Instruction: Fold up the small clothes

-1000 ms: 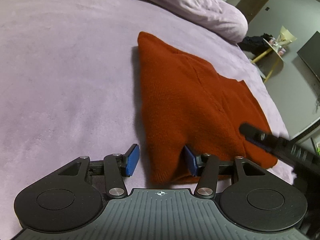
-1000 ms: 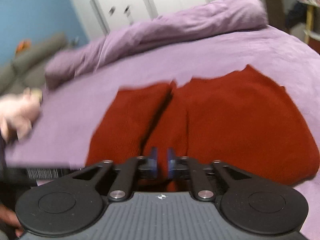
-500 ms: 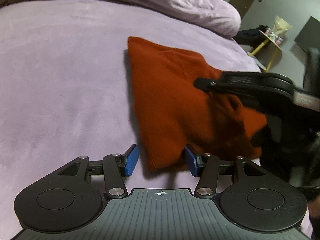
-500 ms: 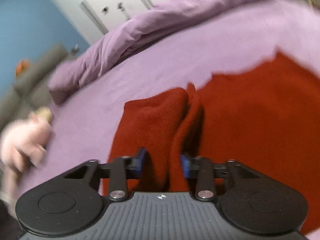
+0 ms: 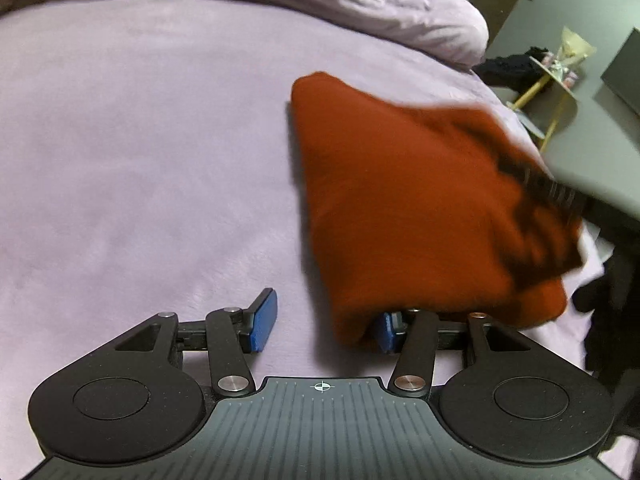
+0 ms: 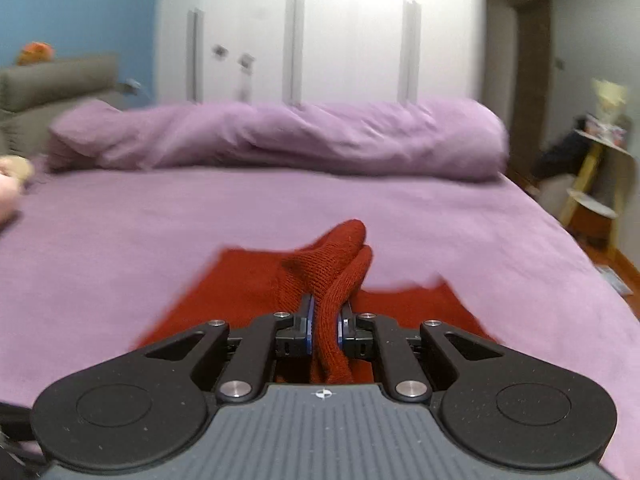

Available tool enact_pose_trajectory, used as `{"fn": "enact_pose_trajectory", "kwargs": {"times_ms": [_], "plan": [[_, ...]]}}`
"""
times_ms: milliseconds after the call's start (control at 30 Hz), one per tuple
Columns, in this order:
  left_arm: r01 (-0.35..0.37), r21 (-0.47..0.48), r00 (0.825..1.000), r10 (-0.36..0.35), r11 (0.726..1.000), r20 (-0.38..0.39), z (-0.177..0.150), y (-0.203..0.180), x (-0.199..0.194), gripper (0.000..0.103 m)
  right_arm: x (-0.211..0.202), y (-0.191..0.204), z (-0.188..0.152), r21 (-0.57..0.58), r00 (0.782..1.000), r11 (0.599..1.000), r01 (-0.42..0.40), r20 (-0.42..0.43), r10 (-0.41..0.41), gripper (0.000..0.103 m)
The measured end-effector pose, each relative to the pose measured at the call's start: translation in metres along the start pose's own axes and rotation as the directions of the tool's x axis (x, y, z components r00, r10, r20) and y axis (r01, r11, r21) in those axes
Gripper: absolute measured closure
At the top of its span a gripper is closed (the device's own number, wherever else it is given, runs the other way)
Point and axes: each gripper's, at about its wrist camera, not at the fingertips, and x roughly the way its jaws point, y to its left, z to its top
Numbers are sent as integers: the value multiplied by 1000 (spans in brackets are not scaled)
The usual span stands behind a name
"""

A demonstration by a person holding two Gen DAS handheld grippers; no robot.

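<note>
A rust-red knit garment (image 5: pixel 400 200) lies on the purple bed sheet (image 5: pixel 140 160). My left gripper (image 5: pixel 326 326) is open and its jaws are still opening. The garment's near corner rests against the right blue pad (image 5: pixel 387 331), while the left pad (image 5: pixel 265 322) stands apart on bare sheet. In the right wrist view my right gripper (image 6: pixel 326 326) is closing on a raised fold of the garment (image 6: pixel 340 264), and both pads press the knit. The rest of the cloth lies flat beneath it. A dark blur at the garment's right edge is the right gripper (image 5: pixel 536 188).
A rolled purple duvet (image 6: pixel 280 140) lies across the far side of the bed before white wardrobe doors (image 6: pixel 320 32). A yellow-legged side table (image 6: pixel 592 184) stands past the right bed edge. A pale plush toy (image 6: pixel 10 184) sits at the far left by a grey headboard (image 6: pixel 60 76).
The right gripper closed on a fold of the red garment and lifted it, and its view tipped up toward the wardrobe. The left gripper slid left, so the garment now sits further right.
</note>
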Motion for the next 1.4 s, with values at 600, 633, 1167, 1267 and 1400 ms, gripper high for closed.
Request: {"fn": "enact_pose_trajectory", "kwargs": {"times_ms": [600, 633, 1167, 1267, 1400], "plan": [[-61, 51, 998, 62, 997, -9, -3, -19, 5, 44, 50, -62, -35, 357, 970, 925, -127, -149, 191, 66], [-64, 49, 998, 64, 997, -9, -3, -19, 5, 44, 51, -57, -34, 323, 973, 939, -119, -150, 175, 73], [-77, 33, 997, 77, 996, -22, 2, -19, 3, 41, 22, -13, -9, -70, 999, 997, 44, -4, -45, 93], [-78, 34, 997, 79, 996, -20, 2, -21, 3, 39, 15, -10, 0, -129, 997, 989, 71, 53, -64, 93], [-71, 35, 997, 71, 997, -19, 2, -22, 2, 38, 13, -10, 1, -188, 990, 974, 124, 92, -108, 93]]}}
